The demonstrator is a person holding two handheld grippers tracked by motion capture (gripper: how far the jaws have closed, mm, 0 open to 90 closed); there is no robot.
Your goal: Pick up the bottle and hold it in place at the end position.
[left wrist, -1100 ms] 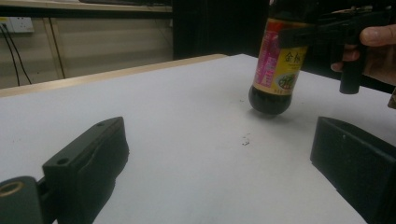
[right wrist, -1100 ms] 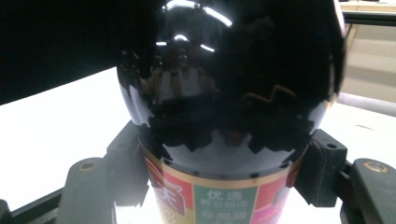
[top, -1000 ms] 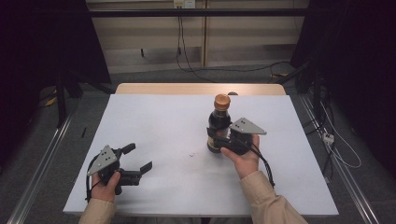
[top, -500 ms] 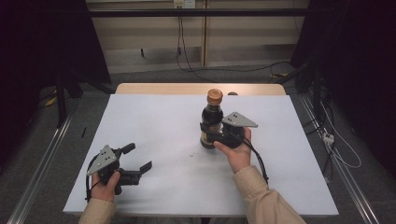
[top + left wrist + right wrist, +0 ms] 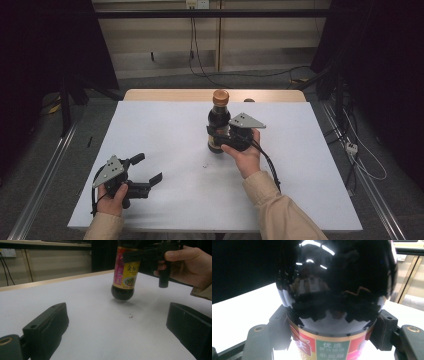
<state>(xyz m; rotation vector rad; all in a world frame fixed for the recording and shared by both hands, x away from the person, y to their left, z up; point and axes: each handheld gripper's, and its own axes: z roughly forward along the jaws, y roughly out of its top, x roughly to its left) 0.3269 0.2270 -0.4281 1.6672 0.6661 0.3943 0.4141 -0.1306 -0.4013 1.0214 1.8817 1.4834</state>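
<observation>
A dark soy sauce bottle (image 5: 218, 122) with an orange-brown cap and a colourful label hangs over the middle of the white table (image 5: 165, 130). My right gripper (image 5: 216, 137) is shut on its lower body. In the left gripper view the bottle (image 5: 125, 272) floats slightly above the table with a shadow under it, and the right gripper (image 5: 150, 255) holds it from the right. Up close, the glossy bottle (image 5: 334, 290) sits between the right gripper's jaws (image 5: 332, 332). My left gripper (image 5: 149, 168) rests near the front left, open and holding nothing, jaws wide apart (image 5: 120, 325).
A small dark speck (image 5: 204, 165) lies on the table in front of the bottle. The table's far edge is a wooden strip (image 5: 175, 95). Metal rails (image 5: 360, 180) and cables (image 5: 370, 170) run along the floor on both sides.
My right gripper has carried the bottle leftward toward the table's centre and a little up. The left gripper has stayed where it was, open.
</observation>
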